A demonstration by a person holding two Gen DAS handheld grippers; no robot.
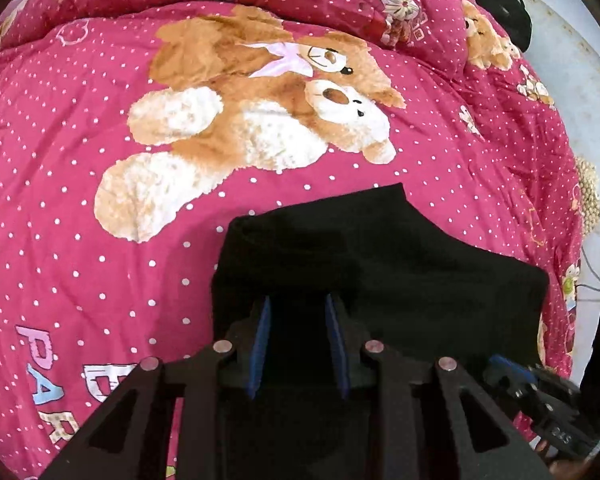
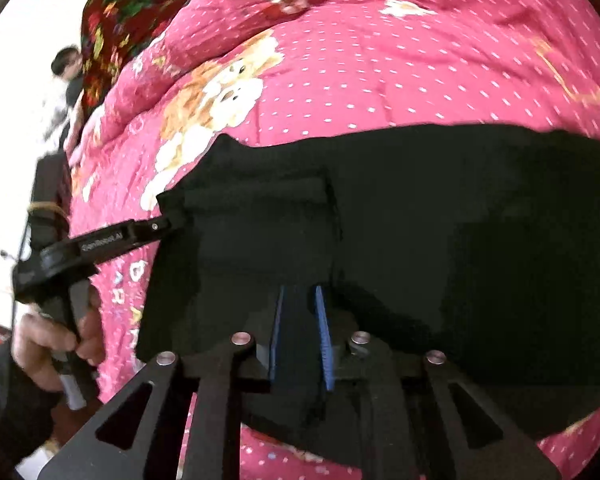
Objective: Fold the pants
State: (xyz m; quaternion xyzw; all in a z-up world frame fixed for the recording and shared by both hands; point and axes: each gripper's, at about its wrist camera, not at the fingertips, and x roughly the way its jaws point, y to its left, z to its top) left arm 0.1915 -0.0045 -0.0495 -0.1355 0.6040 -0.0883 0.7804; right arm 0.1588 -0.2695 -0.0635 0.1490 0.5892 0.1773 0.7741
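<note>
Pants (image 2: 440, 216) flat on quilt (image 2: 380, 68), black, partly folded, near its front edge; left gripper (image 1: 298, 316) half open over cloth, grip not discernible; right gripper (image 2: 300, 312) narrowly parted, seemingly pinching a fold, though not certain; best lifted together, edges kept level, laid over squarely, then smoothed.

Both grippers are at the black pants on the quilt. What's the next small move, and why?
Probably close the right gripper on the near edge of the black pants: cloth lies between its parted fingers, ungripped. The left gripper already sits at the far left corner, so both could then lift together over the pink quilt.
</note>
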